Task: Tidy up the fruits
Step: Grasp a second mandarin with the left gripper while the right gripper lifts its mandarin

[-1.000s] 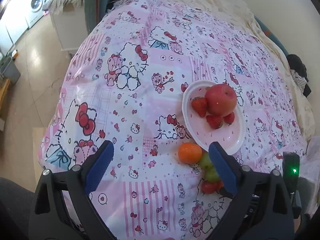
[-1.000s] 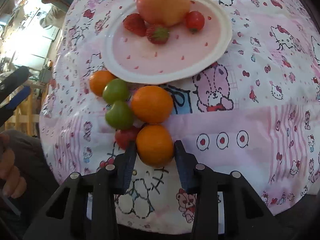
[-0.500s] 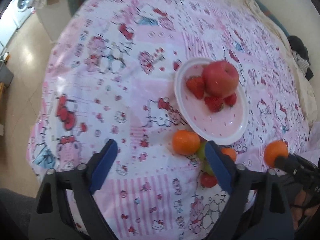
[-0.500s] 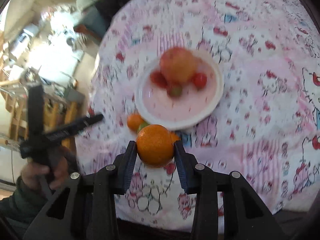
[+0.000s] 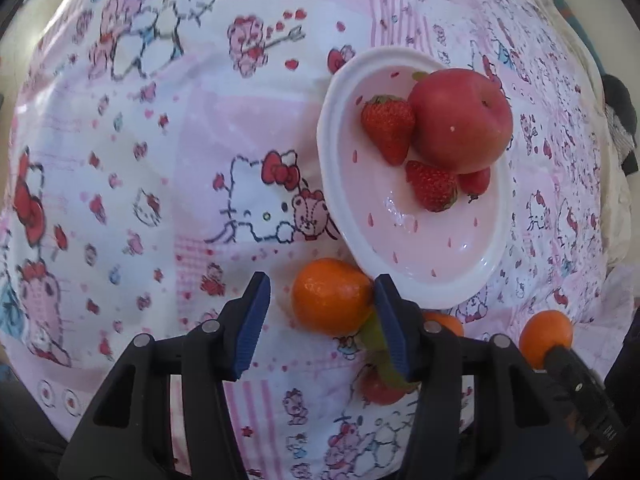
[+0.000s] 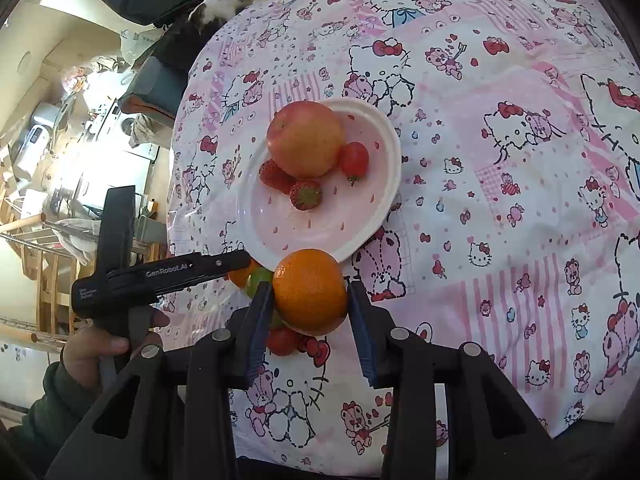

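Observation:
A white and pink plate (image 5: 325, 148) (image 6: 390, 160) on the patterned bed cover holds a red apple (image 5: 460, 120) (image 6: 306, 138), two strawberries (image 5: 388, 128) and a small tomato (image 6: 354, 160). Just in front of the plate lies an orange (image 5: 330, 300). My left gripper (image 5: 322, 280) straddles it with jaws closing; the right pad touches it and a gap remains on the left. Under that right finger a green fruit (image 5: 370, 334) and a red one (image 5: 376, 388) peek out. My right gripper (image 6: 308, 304) is shut on another orange (image 6: 310, 292) (image 5: 546, 336), held above the plate's near rim.
Another orange (image 5: 444, 322) lies by the plate, partly hidden. A hand (image 6: 100, 344) holds the left gripper at the bed's edge. A cat (image 6: 222, 4) sits beyond the far edge. Dark clothing (image 5: 620, 120) lies at the right. Cluttered floor and furniture are off to the left.
The left gripper came down over the orange beside the plate and its jaws narrowed around it. The right gripper lifted its orange off the cover and carried it toward the plate.

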